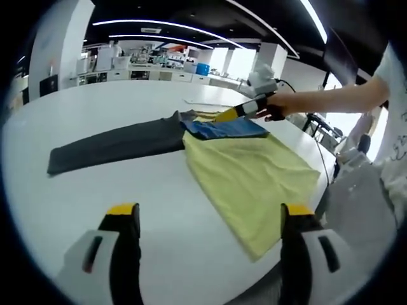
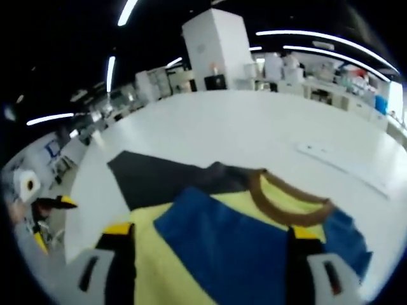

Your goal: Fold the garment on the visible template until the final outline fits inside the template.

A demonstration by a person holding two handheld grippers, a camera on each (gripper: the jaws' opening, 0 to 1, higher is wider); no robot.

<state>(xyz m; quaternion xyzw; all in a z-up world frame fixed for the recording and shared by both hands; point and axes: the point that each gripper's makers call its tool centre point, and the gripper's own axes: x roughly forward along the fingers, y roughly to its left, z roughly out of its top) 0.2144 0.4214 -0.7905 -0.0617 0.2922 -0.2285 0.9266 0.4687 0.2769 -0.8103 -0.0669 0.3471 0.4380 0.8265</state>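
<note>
Garment [image 1: 248, 171] long axis toward collar [image 2: 289, 203]; both grippers' fingers spread, apparently ungripping.

Right tool [image 2: 210, 254] (jaws apart) hovers over yellow-blue garment [image 2: 222, 248] on white table [image 2: 254, 133]

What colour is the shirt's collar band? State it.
Brown, clearest in the right gripper view: the collar band curves between yellow and blue fabric.

White table [image 1: 95, 108] underneath; long ceiling light strips [image 1: 159, 22] overhead; white pillar [image 2: 219, 47] beyond table; cluttered benches [image 1: 146, 63] along far wall, blue bin [image 1: 202, 68] among them
</note>
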